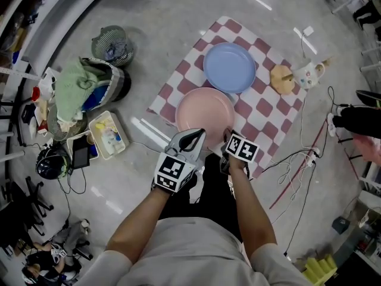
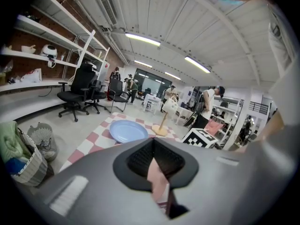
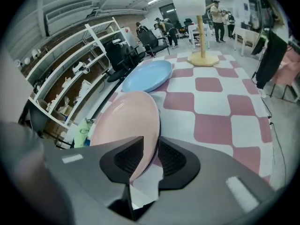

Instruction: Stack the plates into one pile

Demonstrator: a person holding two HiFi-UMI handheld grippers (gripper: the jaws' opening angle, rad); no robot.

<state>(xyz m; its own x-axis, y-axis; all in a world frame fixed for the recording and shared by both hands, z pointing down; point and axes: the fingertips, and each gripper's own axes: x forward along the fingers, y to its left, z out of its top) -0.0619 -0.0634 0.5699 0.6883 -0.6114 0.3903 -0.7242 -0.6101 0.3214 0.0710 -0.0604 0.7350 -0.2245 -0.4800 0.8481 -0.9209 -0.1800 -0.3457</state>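
A pink plate lies on a red-and-white checked cloth on the floor. A blue plate sits just beyond it on the same cloth. My right gripper is shut on the pink plate's near rim. In the right gripper view the rim runs between the jaws, with the blue plate behind. My left gripper hovers over the near rim beside it. Its jaws meet at the tips. A sliver of pink plate shows through the slit below them.
A wooden stand with a white mug is at the cloth's right edge. A laundry basket, a wire bin and a small tray lie to the left. Cables trail on the right.
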